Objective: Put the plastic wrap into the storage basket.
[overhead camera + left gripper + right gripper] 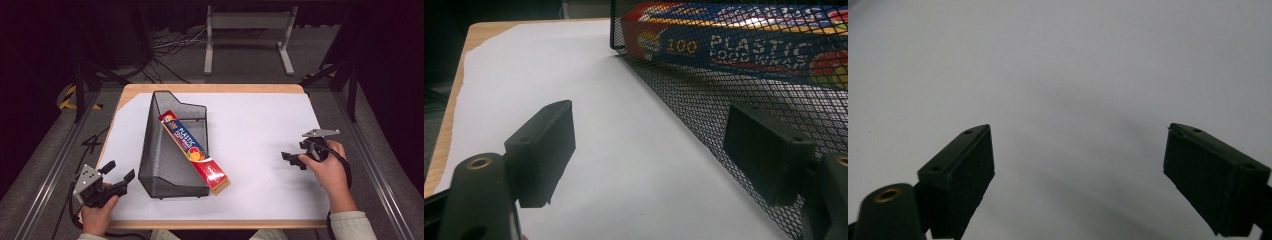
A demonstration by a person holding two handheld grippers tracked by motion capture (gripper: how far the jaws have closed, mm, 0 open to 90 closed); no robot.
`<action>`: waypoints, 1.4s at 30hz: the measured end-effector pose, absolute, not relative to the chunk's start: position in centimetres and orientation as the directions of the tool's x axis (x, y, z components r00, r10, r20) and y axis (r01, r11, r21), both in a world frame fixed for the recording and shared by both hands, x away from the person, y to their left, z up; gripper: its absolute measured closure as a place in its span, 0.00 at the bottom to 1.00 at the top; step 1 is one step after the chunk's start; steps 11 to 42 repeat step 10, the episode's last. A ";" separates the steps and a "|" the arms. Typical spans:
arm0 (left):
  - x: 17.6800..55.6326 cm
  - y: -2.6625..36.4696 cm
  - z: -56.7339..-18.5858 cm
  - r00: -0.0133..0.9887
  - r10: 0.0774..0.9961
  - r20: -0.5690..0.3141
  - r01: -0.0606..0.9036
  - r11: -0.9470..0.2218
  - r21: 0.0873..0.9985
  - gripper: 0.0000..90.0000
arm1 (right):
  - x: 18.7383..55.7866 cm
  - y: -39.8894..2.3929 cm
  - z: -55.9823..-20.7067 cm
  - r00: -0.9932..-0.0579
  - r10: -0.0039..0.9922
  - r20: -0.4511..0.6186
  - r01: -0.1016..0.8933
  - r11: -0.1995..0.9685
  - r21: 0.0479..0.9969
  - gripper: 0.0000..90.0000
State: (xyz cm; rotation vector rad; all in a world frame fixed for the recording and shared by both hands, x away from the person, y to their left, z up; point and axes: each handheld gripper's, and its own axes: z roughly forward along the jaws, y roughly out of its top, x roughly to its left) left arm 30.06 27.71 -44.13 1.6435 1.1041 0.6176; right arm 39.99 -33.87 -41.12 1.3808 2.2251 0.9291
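A black wire-mesh file holder (pixel 170 150) lies on the white sheet at centre left. A long red box of plastic wrap (pixel 195 152) rests slantwise in it, its near end sticking out over the holder's front right corner. Through the mesh (pixel 744 95), the left gripper view shows the box (pixel 744 42) close up. My left gripper (pixel 120 172) is open at the front left, just left of the holder, with nothing between its jaws (pixel 649 155). My right gripper (pixel 290 159) is open over bare sheet at the right, pointing left, empty (pixel 1078 170).
The white sheet (pixel 260 125) covers most of the wooden table (pixel 210 88). A person's hands hold both grippers from the near edge. Beyond the table are cables on the floor and a grey metal stand (pixel 247 30).
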 end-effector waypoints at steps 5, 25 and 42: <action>30.2 27.7 -44.1 0.451 0.885 -0.113 0.363 -0.066 0.929 0.24 | 39.8 -33.9 -41.5 -0.456 0.889 0.039 0.657 0.306 0.689 0.14; 30.1 27.7 -44.1 0.452 0.885 -0.111 0.363 -0.069 0.929 0.24 | 39.5 -34.0 -41.4 -0.452 0.891 0.049 0.652 0.292 0.699 0.14; 30.1 27.7 -44.1 0.452 0.885 -0.111 0.363 -0.069 0.929 0.24 | 39.5 -34.0 -41.4 -0.452 0.891 0.049 0.652 0.292 0.699 0.14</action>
